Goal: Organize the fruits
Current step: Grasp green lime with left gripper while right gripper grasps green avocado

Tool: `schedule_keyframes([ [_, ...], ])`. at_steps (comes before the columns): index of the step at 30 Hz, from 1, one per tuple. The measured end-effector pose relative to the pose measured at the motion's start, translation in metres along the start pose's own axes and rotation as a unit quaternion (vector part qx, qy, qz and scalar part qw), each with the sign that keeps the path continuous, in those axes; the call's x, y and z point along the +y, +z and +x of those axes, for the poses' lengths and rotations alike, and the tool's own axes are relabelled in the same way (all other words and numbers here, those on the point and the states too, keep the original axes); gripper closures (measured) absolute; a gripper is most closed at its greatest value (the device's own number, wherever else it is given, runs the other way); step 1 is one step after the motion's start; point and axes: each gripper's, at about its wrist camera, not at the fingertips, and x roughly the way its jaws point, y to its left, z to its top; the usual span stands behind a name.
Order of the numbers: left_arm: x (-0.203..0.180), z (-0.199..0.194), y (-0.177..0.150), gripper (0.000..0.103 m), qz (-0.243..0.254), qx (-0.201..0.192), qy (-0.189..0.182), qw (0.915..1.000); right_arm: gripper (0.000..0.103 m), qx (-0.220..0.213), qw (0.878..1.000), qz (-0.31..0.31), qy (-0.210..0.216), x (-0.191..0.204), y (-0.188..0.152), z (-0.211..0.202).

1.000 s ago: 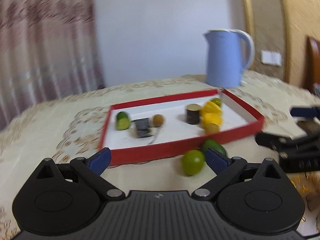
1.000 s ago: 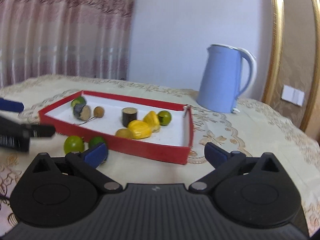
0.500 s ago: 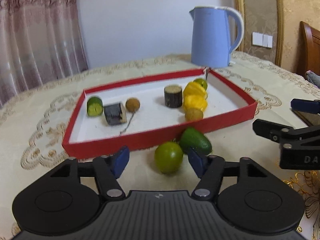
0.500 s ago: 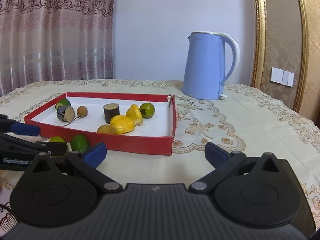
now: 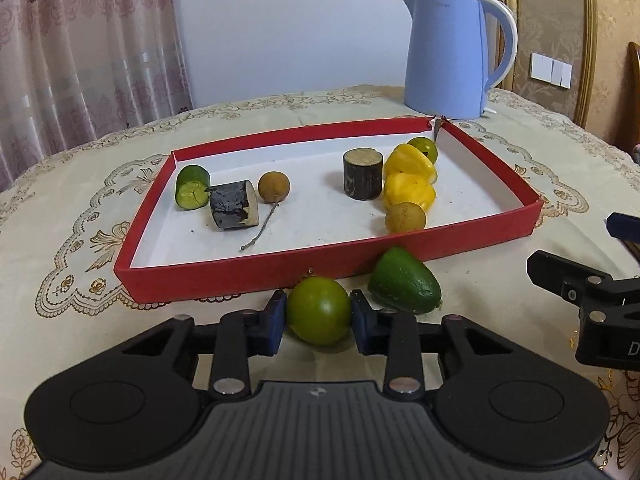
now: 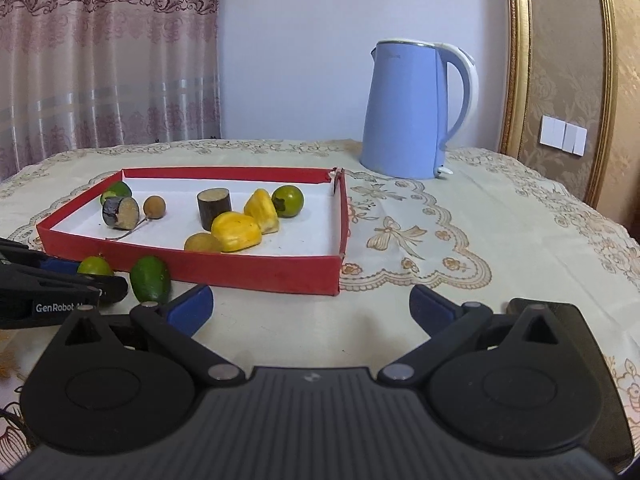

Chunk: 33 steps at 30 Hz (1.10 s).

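Red tray [image 5: 224,276] with yellow pieces [image 5: 410,194] and longans [image 5: 273,187]; left gripper [image 5: 319,316] fingers clasping green lime [image 5: 319,309], right gripper [image 6: 310,304] fingers spread.

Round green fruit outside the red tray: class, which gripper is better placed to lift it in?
Left. The left gripper has its fingers closed against the round green fruit; the right gripper is open over bare tablecloth.

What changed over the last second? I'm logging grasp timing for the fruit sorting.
The left gripper moved in and narrowed from wide open until its blue pads flank the round green citrus fruit in front of the red cardboard tray. The right gripper stayed open and empty; the oval green fruit stayed put.
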Motion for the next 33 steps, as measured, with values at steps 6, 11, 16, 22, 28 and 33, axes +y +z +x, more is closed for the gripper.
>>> schedule_keyframes([
  [6, 0.004, -0.004, -0.003, 0.07, 0.001, -0.001, 0.031, 0.9995, 0.0, 0.003, 1.0, -0.008, 0.006, 0.002, 0.0, 0.001],
  [11, 0.031, -0.016, -0.011, 0.07, -0.025, -0.007, 0.073, 0.997, 0.0, -0.003, 1.0, -0.016, 0.024, 0.005, 0.0, -0.001],
  [16, 0.065, -0.023, -0.018, 0.07, -0.057, -0.001, 0.11, 0.9923, 0.005, 0.007, 0.995, -0.044, 0.091, 0.027, 0.006, -0.001],
  [22, 0.079, -0.022, -0.023, 0.07, -0.068, 0.0, 0.11, 0.9916, 0.017, 0.017, 0.99, -0.094, 0.108, 0.058, 0.016, 0.009],
  [28, 0.075, -0.019, -0.025, 0.07, -0.055, -0.006, 0.116, 0.9917, 0.018, 0.029, 0.987, -0.088, 0.134, 0.061, 0.015, 0.017],
  [33, 0.068, -0.017, -0.025, 0.069, -0.038, -0.009, 0.13, 0.9908, 0.021, 0.042, 0.983, -0.093, 0.152, 0.069, 0.015, 0.021],
])
